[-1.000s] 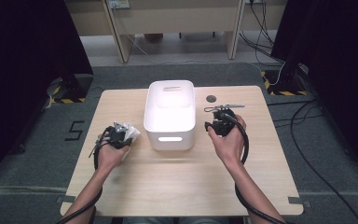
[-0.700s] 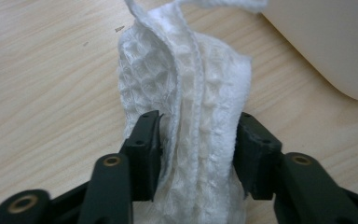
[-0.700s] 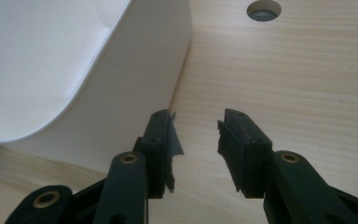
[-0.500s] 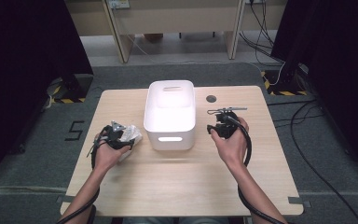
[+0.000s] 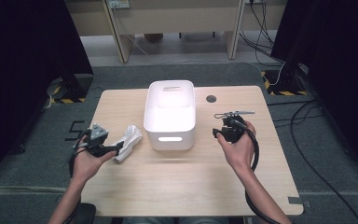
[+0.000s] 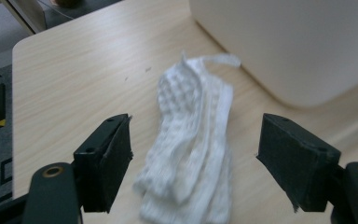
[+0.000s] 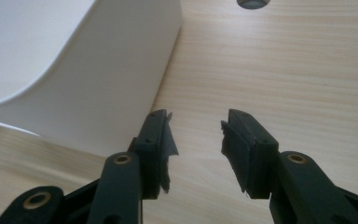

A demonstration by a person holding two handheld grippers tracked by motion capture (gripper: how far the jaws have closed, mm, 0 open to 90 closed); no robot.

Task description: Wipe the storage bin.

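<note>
No legible writing on white bin (image 5: 169,112)

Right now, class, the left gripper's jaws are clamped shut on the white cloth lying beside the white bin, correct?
Not quite. The left gripper is open: in the left gripper view its jaws have just been opening and stand apart on either side of the white cloth without pressing it. The cloth does lie on the table beside the white bin.
</note>
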